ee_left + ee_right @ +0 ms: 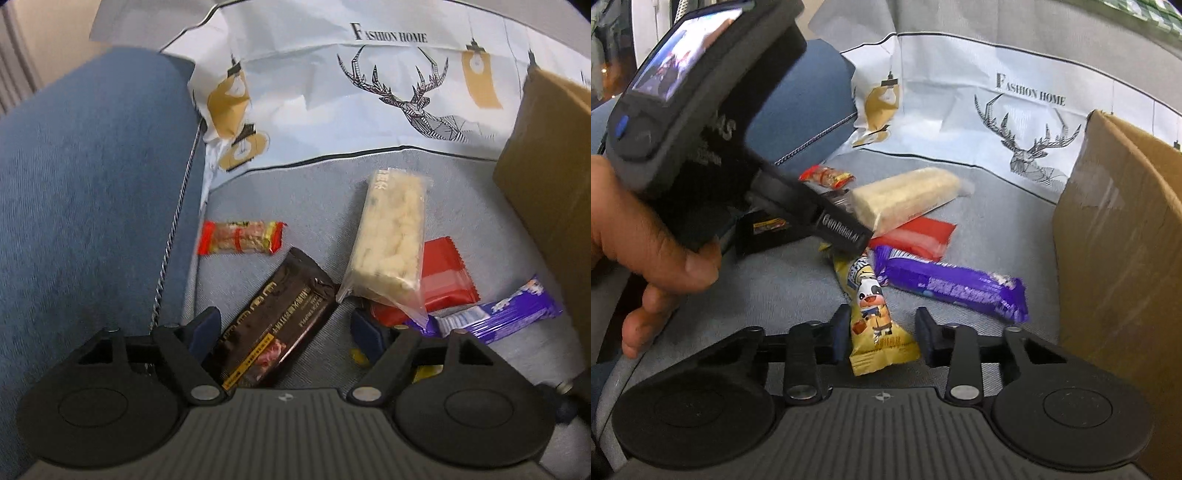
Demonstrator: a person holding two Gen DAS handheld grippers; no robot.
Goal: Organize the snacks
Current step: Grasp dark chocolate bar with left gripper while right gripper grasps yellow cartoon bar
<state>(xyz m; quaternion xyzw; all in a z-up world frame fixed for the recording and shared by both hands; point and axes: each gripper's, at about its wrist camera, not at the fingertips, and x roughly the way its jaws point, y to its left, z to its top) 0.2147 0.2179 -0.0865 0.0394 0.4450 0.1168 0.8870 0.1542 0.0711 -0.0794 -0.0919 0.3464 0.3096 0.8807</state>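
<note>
Several snack packs lie on a grey seat (775,291). My right gripper (882,334) has closed on the near end of a yellow cartoon-print pack (877,325), with a pad against each edge. My left gripper (287,328) is open wide, low over a dark brown pack (273,321) that lies loose between its fingers. Beyond it are a small red-and-yellow pack (240,242), a long pale rice bar (391,236) resting on a red pack (447,280), and a purple pack (498,314). In the right wrist view a hand (639,236) holds the left gripper.
A brown cardboard box (1119,258) stands at the right edge of the seat, close to the purple pack (953,284). A blue cushion (92,184) fills the left side. A white deer-print bag (369,92) lies across the back.
</note>
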